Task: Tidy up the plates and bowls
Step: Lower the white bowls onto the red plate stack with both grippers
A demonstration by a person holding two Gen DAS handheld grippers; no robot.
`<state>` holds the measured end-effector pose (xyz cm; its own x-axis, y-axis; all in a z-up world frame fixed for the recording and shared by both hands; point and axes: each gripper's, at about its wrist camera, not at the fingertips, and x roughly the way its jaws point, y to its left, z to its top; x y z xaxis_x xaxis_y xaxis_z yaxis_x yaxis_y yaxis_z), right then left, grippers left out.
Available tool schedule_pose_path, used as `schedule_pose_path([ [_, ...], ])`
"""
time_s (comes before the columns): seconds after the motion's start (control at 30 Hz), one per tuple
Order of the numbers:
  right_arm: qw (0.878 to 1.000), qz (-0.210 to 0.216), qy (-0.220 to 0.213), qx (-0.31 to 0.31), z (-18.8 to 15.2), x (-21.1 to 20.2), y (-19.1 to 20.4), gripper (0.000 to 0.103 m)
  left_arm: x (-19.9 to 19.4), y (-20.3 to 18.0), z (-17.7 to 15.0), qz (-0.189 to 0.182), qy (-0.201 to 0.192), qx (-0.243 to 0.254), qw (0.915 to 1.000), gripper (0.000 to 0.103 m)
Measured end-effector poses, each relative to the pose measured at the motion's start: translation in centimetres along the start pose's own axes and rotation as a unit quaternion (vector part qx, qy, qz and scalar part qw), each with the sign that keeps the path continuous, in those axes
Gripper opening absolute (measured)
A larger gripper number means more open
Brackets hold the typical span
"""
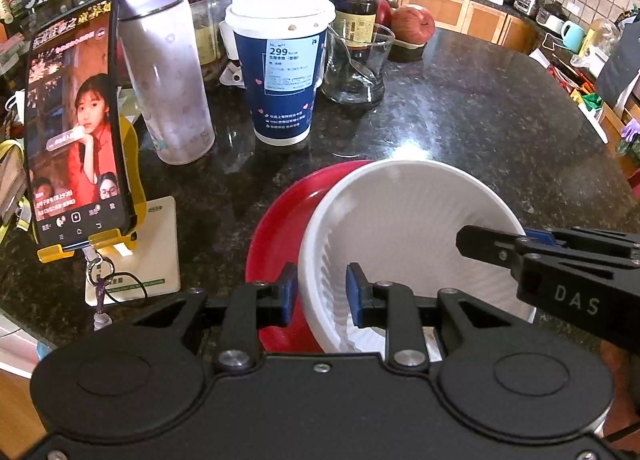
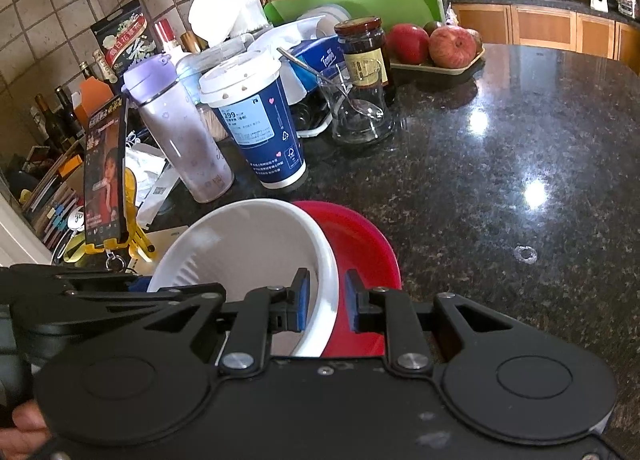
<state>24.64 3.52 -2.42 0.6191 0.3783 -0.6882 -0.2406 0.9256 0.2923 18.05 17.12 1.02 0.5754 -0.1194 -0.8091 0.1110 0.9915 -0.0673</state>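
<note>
Had white bowl [image 1: 408, 236] sitting tilted in red bowl [image 1: 280, 227] on counter [image 1: 480, 119]. Left gripper [image 1: 322, 292]: jaws spread astride white rim, one pad inside, one outside, not pinching. Right gripper [image 2: 325, 298]: same at opposite rim, gap visible. Judged next: close both evenly, lift level, mind cup [image 1: 280, 71] beyond jaws.

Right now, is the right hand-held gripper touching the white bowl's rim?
Apart. The right wrist view shows the right hand-held gripper straddling the white bowl rim, gaps beside both pads.
</note>
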Motion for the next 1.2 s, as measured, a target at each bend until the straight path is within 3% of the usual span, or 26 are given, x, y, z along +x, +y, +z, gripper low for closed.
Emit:
schedule_pose_path([
  [0.77,0.997,-0.036,-0.067,0.017,0.1,-2.2,0.9,0.024,-1.6,2.0,0.8,-0.012,-0.035,-0.005,0.9993,0.036],
  [1.2,0.987,-0.086,-0.132,0.025,-1.6,-5.4,2.7,0.024,-2.9,1.7,1.1,0.015,-0.074,0.014,0.9970,0.036],
])
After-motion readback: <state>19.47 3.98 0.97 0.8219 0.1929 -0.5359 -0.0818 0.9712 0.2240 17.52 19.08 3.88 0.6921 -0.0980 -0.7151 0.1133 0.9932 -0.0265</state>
